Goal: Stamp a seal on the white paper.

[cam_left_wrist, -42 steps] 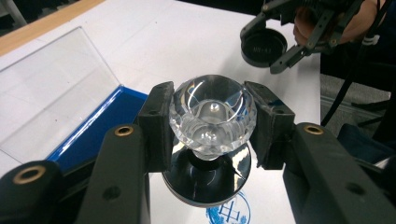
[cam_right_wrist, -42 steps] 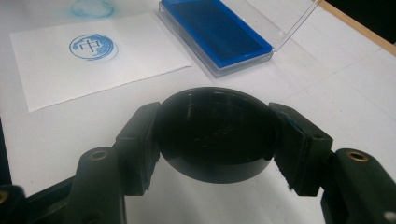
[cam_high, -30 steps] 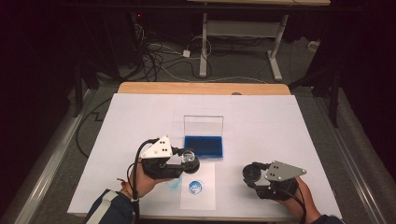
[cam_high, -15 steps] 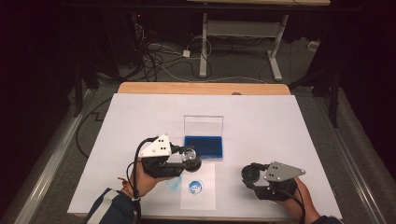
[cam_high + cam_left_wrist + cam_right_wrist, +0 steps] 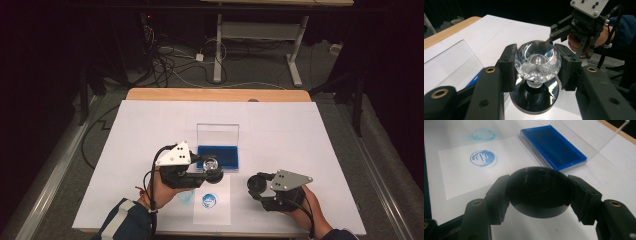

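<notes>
The stamp (image 5: 537, 62) is clamped by its crystal knob in the left tongs (image 5: 537, 66) beside the ink pad (image 5: 218, 156), ink face kept off the worktop (image 5: 300, 130), while its black cap (image 5: 539, 190) is clamped in the right tongs (image 5: 539, 195) for refitting.

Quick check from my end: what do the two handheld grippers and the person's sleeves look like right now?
Both the left gripper and right gripper are black, each topped by a grey three-cornered plate with dark dots. Their jaws are black with brass-coloured screw inserts. A black cable trails from each. The left sleeve is dark blue with pale stripes.
</notes>
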`<action>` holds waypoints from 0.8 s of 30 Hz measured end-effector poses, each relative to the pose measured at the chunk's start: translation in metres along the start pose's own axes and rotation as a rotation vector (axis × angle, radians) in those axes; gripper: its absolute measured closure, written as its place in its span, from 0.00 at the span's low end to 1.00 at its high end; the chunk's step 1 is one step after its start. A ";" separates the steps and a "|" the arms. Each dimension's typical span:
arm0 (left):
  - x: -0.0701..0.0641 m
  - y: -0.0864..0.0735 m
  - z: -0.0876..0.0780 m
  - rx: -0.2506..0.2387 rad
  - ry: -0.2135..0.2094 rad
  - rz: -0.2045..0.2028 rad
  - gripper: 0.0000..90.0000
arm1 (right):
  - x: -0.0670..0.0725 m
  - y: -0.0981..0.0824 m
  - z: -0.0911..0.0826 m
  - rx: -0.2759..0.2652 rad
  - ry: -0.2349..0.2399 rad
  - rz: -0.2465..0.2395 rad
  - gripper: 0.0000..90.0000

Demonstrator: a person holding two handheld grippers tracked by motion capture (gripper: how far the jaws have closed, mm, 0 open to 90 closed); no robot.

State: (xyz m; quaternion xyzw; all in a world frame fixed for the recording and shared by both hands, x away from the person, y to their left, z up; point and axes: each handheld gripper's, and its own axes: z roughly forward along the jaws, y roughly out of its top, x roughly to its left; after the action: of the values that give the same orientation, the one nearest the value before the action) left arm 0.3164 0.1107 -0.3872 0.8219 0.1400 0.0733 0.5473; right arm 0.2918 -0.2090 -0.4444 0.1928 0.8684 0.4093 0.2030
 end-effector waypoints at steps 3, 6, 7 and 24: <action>-0.001 0.002 0.003 -0.010 -0.003 0.000 0.60 | 0.002 0.005 0.009 -0.003 0.018 0.001 0.42; -0.001 0.004 0.006 -0.024 -0.015 -0.004 0.60 | 0.006 0.013 0.017 -0.009 0.035 -0.016 0.42; -0.001 0.005 0.008 -0.027 -0.022 -0.003 0.60 | 0.008 0.016 0.020 -0.013 0.039 -0.016 0.42; -0.009 0.007 0.025 -0.026 -0.036 0.009 0.60 | 0.018 0.045 0.044 -0.056 0.099 -0.009 0.42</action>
State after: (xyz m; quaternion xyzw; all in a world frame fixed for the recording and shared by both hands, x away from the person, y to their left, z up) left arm 0.3161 0.0833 -0.3902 0.8164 0.1254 0.0626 0.5602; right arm 0.3064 -0.1455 -0.4384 0.1628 0.8664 0.4416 0.1669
